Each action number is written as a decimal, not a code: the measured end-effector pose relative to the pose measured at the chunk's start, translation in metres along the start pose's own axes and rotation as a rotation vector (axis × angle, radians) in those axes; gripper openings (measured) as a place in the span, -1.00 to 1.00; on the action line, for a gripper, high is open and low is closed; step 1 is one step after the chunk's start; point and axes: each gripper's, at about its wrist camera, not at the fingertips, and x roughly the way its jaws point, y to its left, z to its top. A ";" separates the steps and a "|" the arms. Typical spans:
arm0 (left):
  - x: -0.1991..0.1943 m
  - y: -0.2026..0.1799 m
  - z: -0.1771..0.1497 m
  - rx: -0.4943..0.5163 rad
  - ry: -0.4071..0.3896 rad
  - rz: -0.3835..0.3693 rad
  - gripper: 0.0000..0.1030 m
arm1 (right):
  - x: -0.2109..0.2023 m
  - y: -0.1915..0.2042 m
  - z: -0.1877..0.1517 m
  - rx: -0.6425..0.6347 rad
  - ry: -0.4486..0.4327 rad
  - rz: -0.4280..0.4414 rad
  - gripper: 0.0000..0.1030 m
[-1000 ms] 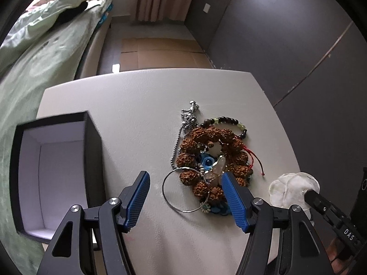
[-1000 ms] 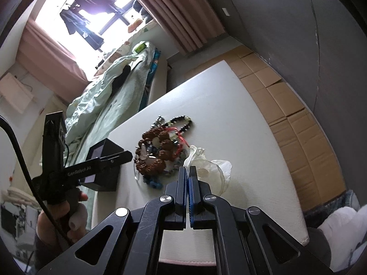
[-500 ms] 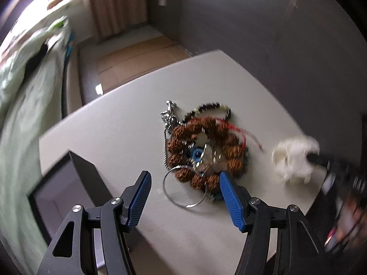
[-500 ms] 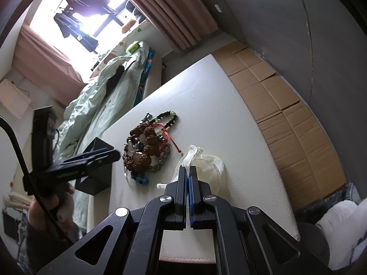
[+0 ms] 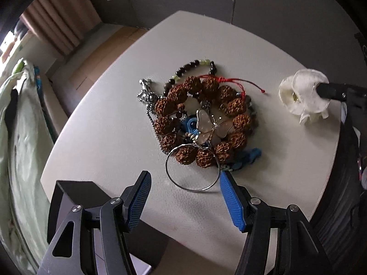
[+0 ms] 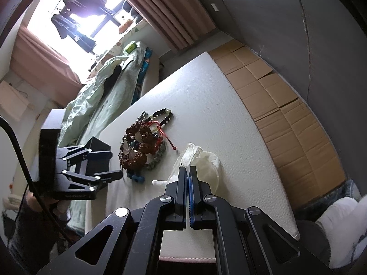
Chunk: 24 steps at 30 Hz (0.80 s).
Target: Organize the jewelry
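The sorting has barely started, by the look of it: the whole jewelry pile [image 5: 201, 123] lies tangled in the middle of the pale surface [image 5: 114, 119], and the black box [image 5: 75, 197] at the near left edge shows nothing inside that I can make out. The left gripper [image 5: 184, 197] hovers pointing steeply down over the near edge of the pile, its jaws standing fairly wide and holding nothing — the thin silver hoop [image 5: 192, 168] lies on the surface just beyond and between the blue pads [image 5: 230, 201]. That hoop is hooked up with the butterfly pendant [image 5: 212, 128] and sits partly under the big brown seed-bead bracelet [image 5: 201, 119], with a dark bead strand [image 5: 195, 66], a red cord [image 5: 238, 82] and a silver chain [image 5: 149, 100] all heaped on the far side. The right gripper [image 6: 188, 176] has its jaws pressed together, and its tips rest on or in the white gauze pouch [image 5: 305, 94] at the far right; whether any fabric is actually pinched I cannot tell. I take this as the first pick. Next the left jaws need to drop onto the hoop's free near arc, close on the wire, and lift slowly — if the pendant or bracelet drags along, the pile will have to be teased apart before anything goes in the box.
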 end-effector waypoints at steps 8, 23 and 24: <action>0.014 0.003 0.007 0.052 0.036 -0.082 0.24 | -0.001 0.008 0.000 -0.020 -0.002 0.021 -0.94; -0.007 0.017 0.000 0.009 -0.047 -0.094 0.01 | -0.002 0.031 0.000 -0.059 0.002 0.037 -0.94; -0.013 0.018 -0.002 0.004 -0.061 -0.093 0.01 | -0.002 0.033 -0.001 -0.062 0.001 0.038 -0.94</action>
